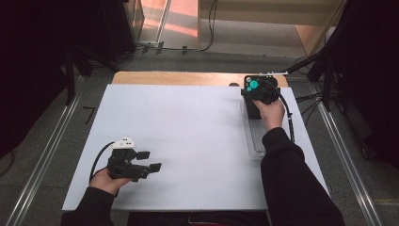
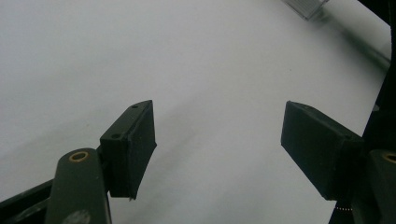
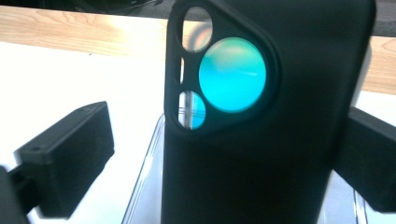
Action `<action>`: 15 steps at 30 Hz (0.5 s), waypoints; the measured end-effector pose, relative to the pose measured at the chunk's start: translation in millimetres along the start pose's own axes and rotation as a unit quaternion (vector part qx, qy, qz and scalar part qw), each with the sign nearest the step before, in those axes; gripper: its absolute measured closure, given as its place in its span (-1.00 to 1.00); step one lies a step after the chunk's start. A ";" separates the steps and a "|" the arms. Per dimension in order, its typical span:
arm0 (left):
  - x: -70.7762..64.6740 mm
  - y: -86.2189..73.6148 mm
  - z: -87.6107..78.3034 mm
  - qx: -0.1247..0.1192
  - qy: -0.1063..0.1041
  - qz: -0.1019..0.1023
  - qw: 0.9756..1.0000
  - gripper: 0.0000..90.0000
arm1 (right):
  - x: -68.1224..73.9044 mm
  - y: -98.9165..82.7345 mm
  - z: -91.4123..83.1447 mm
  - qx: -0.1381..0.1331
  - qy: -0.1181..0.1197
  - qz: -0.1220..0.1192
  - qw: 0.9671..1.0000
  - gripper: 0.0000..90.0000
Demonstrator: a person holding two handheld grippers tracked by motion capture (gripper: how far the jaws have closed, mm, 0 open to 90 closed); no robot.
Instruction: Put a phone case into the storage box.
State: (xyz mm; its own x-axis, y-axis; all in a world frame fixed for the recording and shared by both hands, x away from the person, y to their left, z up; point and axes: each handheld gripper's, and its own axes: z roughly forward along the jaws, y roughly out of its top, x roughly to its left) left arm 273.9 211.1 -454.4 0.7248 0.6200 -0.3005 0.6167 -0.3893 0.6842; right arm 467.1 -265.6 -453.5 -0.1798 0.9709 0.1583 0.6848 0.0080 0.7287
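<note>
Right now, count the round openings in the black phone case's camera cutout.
3, in the black phone case: a small opening at upper left, a large one showing teal at right, another small one at lower left. Its lower end is cut off; more may be hidden.

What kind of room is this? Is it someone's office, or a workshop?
Probably a lab or recording setup, not an office. A bare white table stands between metal floor rails, cables trail over the floor, and a person holds a cabled gripper in each hand.

Both hand-held grippers [image 1: 149,160] apparently open
</note>
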 end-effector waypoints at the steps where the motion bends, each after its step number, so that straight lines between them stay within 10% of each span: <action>1: 0.1 -0.1 0.1 0.000 0.000 0.000 1.000 -0.41 | 0.2 0.1 -0.6 0.002 0.004 0.000 1.000 -1.00; 15: 0.2 0.8 0.9 0.000 0.001 -0.002 1.000 -0.41 | 3.9 7.3 -29.5 -0.015 0.012 -0.014 1.000 -1.00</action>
State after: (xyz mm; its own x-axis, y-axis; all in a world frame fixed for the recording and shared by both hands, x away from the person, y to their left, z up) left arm 274.8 210.3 -454.5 0.7219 0.6228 -0.3017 0.6197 -0.3877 0.6825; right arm 450.5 -268.9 -427.9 -0.2168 0.9642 0.1528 0.6581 0.0287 0.7524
